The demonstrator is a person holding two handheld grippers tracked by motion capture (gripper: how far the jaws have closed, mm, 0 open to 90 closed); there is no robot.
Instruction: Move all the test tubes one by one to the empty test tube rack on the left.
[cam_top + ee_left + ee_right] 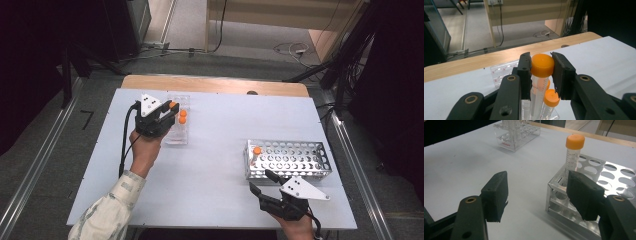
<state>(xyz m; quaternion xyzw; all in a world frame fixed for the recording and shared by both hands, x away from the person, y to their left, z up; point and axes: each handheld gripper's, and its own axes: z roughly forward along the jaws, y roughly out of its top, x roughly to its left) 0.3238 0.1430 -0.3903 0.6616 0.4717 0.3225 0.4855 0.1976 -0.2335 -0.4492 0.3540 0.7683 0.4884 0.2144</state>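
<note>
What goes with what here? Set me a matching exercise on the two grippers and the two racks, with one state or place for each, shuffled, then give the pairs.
Things:
1. left gripper
2. right gripper
3. metal rack
4. clear plastic rack

States or places:
A. holds a single orange-capped tube at one corner
B. open, with nothing between its jaws
C. shut on the orange cap of a tube
D. at the table's far left, with orange-capped tubes standing in it

Pairs: 1-C, 2-B, 3-A, 4-D
</note>
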